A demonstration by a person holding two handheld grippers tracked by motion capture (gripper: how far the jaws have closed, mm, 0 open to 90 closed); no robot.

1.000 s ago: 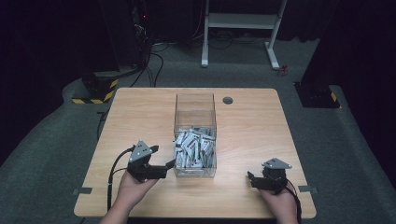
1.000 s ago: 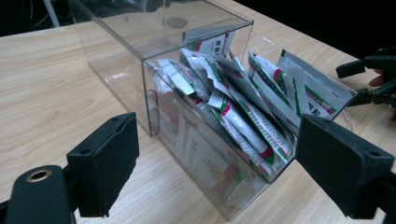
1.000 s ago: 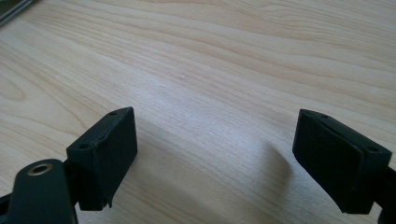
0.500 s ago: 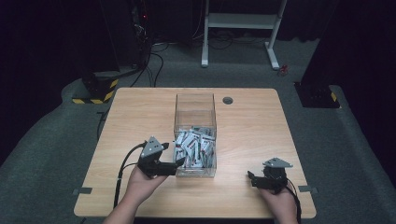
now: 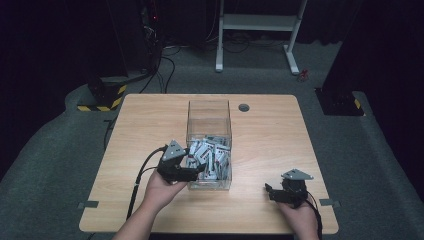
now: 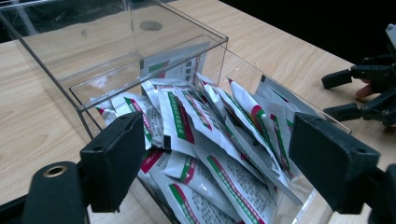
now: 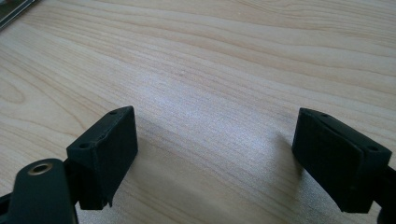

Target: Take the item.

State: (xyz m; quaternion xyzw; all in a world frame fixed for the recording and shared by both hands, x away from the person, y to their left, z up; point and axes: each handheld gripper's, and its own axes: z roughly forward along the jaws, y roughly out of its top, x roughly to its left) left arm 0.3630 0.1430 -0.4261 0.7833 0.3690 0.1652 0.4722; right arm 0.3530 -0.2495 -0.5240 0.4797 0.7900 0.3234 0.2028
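A clear plastic box (image 5: 209,116) stands in the middle of the wooden table (image 5: 145,125), its near half heaped with white sachets (image 5: 211,156) printed in red and green. My left gripper (image 5: 199,173) hangs at the box's near left corner, jaws open wide, nothing between them. In the left gripper view the sachets (image 6: 210,135) lie loose below my left gripper (image 6: 219,158), inside the box's rim (image 6: 154,70). My right gripper (image 5: 270,193) rests low near the table's front right, open and empty. Beneath the right gripper (image 7: 215,149) is bare wood (image 7: 210,56).
A round black cable hole (image 5: 244,107) sits behind the box. The far half of the box holds no sachets. The right gripper (image 6: 359,91) shows at the edge of the left gripper view. Beyond the table are a white desk frame (image 5: 260,22) and a yellow-black striped base (image 5: 102,97).
My left gripper has moved right and forward, from beside the box to its near left corner over the sachets. The right gripper has stayed in place.
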